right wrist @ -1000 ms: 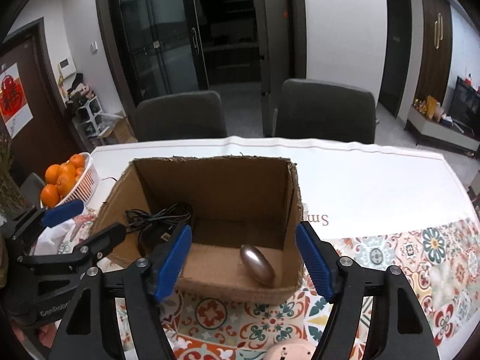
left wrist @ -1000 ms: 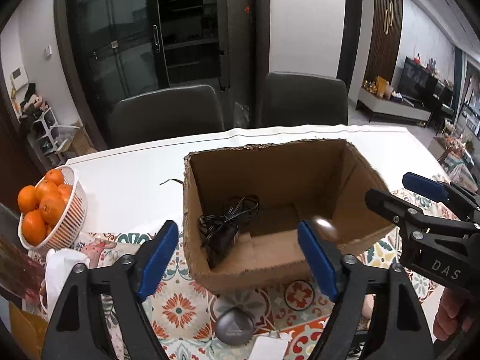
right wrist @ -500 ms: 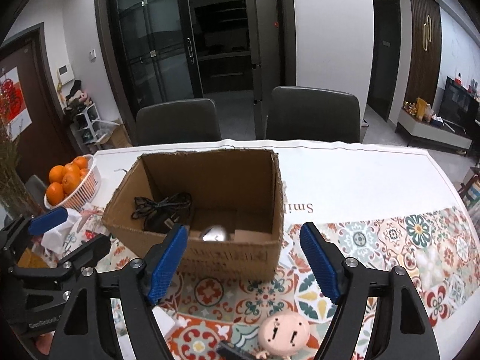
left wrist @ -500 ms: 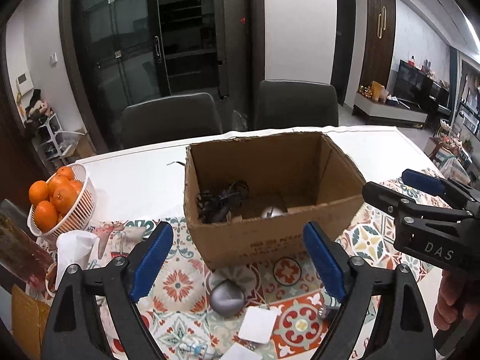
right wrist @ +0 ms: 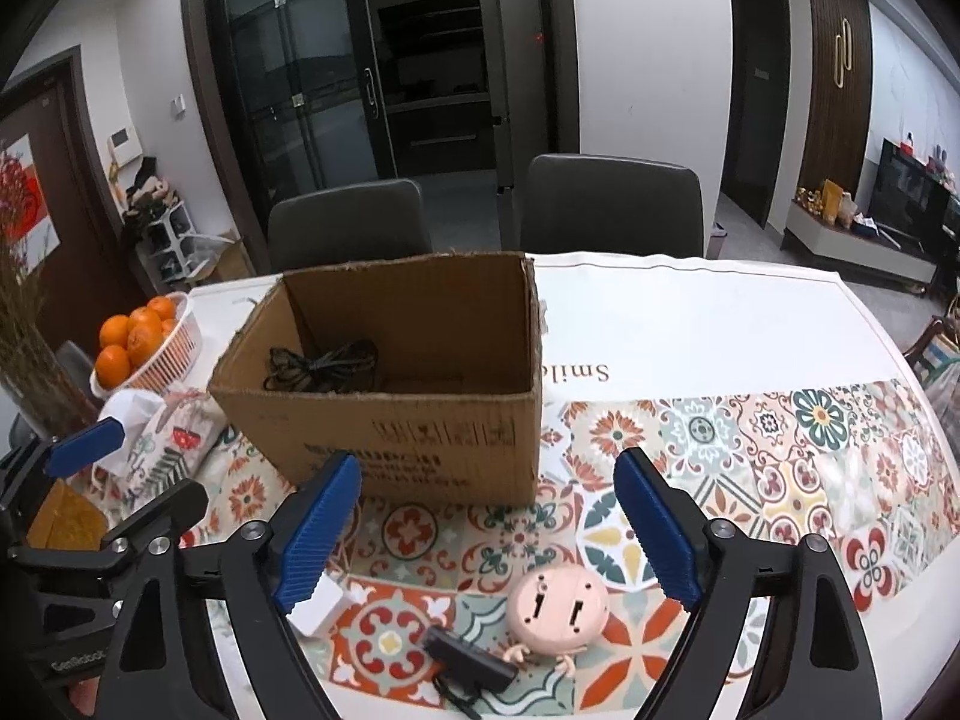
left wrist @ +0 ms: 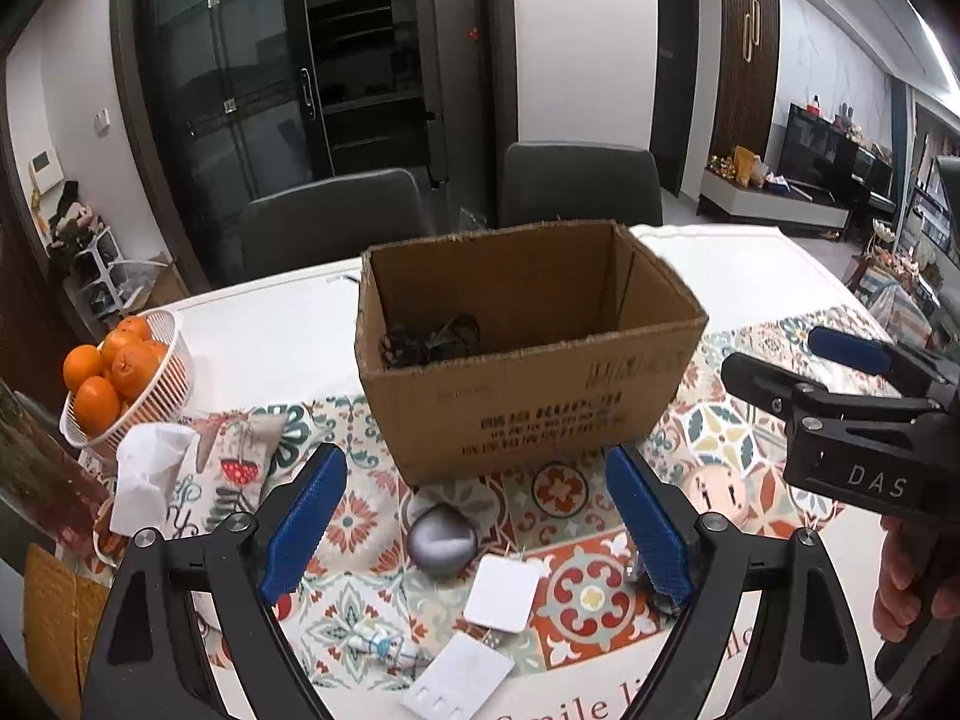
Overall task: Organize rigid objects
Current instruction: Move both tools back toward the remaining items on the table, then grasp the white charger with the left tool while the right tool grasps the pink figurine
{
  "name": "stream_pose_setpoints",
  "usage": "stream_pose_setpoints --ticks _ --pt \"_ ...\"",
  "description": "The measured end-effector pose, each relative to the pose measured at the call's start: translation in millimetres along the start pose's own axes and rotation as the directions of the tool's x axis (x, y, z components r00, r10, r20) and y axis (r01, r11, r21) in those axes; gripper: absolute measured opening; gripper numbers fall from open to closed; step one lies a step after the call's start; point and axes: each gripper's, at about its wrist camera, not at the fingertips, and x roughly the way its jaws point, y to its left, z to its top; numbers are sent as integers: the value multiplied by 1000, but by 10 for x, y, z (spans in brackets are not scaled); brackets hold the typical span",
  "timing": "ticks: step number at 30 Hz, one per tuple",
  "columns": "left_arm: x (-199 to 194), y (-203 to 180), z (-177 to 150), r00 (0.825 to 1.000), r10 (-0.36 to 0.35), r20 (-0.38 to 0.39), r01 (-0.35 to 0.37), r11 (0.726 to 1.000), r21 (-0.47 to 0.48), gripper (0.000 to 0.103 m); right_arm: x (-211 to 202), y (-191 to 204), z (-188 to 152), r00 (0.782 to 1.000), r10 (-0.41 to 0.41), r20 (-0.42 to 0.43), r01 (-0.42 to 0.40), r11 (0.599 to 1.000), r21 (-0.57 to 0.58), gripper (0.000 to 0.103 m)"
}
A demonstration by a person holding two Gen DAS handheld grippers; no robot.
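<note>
- The cardboard box [left wrist: 528,360] is sitting on the patterned tablecloth [right wrist: 780,468], and a black cable bundle [right wrist: 324,366] is lying inside it against its left wall.
- Both cameras are now looking at the box from farther back and lower than a second ago, so its floor is no longer showing; the silver egg-shaped piece that was lying in the box half a second ago is hidden now, and I judge it is still resting in there.
- That is suggesting one drop is finished and the grippers are pulling back toward the loose things in front of the box.
- The left gripper [left wrist: 474,522] is standing wide open, holding nothing; the right gripper [right wrist: 486,525] is likewise spread and empty.
- In front of the box, counted: one grey dome-shaped object [left wrist: 443,540], one white square block [left wrist: 503,595], one flat white card [left wrist: 459,681], one pink round toy [right wrist: 558,603], one black adapter [right wrist: 471,663].
- A small blue-and-white item [left wrist: 381,645] is also lying there; what it is I cannot tell.
- Left of the box, one white basket [left wrist: 159,396] is holding oranges [left wrist: 111,372], at least five showing.
- Behind the box, two grey chairs [right wrist: 612,204] are standing at the table.
</note>
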Motion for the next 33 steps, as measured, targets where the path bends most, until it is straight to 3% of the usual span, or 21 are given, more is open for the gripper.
stream_pose_setpoints --ticks 9,16,22,27,33 --pt "118 -48 -213 998 9 -67 -7 1000 24 89 88 -44 -199 998 -23 -55 21 999 -35 92" --pt "313 -95 -288 989 -15 -150 19 1000 24 89 301 -154 -324 988 -21 -155 24 1000 14 92" --pt "497 -106 -364 974 -46 -224 48 999 7 88 517 -200 -443 971 1 -239 11 999 45 92" --pt "690 -133 -404 947 -75 -311 80 997 3 88 650 -263 -527 953 1 -303 22 997 73 92" --pt "883 -196 -436 922 -59 -383 83 996 45 88 804 -357 -625 929 -20 -370 54 995 82 92"
